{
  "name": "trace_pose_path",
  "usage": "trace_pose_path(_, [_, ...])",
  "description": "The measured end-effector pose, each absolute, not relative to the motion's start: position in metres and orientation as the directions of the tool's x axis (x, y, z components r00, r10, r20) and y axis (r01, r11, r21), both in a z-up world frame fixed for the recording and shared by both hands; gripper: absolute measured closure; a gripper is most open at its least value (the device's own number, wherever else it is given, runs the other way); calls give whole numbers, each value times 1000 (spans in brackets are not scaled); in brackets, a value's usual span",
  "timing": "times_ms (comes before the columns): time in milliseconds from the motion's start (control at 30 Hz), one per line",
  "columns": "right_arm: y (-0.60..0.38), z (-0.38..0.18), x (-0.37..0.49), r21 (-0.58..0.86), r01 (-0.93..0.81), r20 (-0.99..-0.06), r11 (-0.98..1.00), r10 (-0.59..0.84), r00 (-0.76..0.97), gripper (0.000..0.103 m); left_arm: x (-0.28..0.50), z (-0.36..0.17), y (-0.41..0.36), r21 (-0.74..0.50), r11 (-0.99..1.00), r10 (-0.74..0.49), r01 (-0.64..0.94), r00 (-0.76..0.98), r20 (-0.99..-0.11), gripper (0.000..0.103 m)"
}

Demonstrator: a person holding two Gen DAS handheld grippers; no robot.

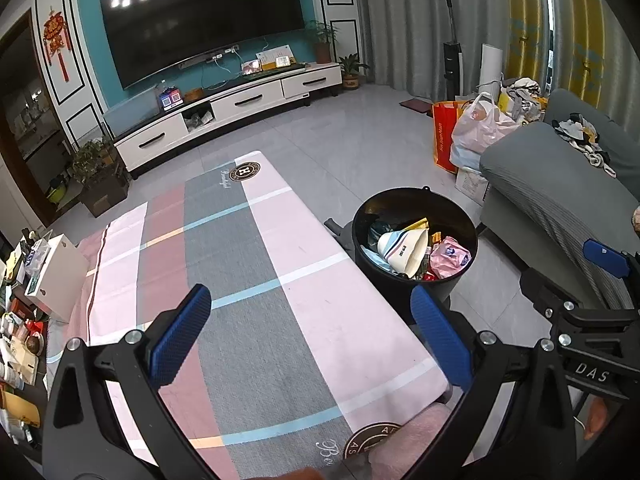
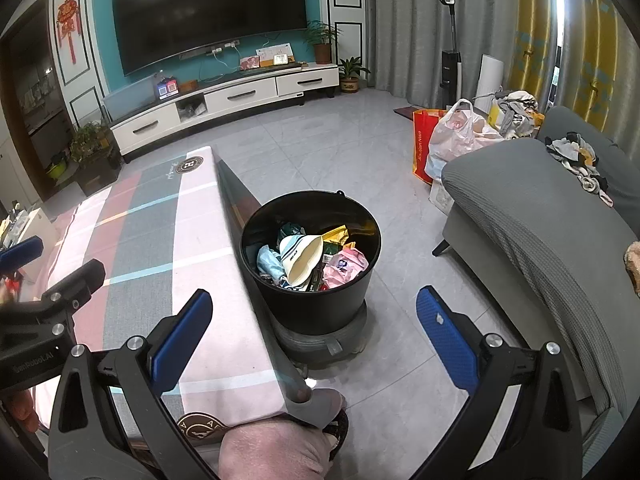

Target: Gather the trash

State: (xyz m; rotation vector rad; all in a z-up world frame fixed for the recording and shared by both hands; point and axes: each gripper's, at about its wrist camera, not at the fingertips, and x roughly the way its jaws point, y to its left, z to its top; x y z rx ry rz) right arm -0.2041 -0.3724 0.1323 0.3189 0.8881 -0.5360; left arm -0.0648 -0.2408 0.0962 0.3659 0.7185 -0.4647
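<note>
A black round bin (image 1: 460, 280) (image 2: 320, 312) stands on the floor beside the table's right edge, filled with trash: a cream paper cone (image 2: 300, 260), a pink packet (image 2: 344, 266), yellow and blue wrappers. My left gripper (image 1: 310, 334) hangs open above the cloth-covered table (image 1: 256, 260), nothing between its blue pads. My right gripper (image 2: 314, 340) is open too, held over the table's edge and the floor, with the bin just ahead. The right gripper's frame also shows at the right edge of the left wrist view.
The pink and grey striped cloth (image 2: 152, 240) covers the low table. A grey sofa (image 2: 540, 220) stands right of the bin, bags (image 2: 452, 136) behind it. Boxes and clutter (image 1: 32, 300) crowd the table's left end. A knee (image 2: 276, 448) shows at the bottom.
</note>
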Motion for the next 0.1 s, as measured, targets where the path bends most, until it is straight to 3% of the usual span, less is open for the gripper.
trace_pose_path(100, [-373, 132, -204, 47, 564, -801, 825, -306, 514, 3, -65, 95, -241, 161, 839, -275, 520, 661, -698, 3])
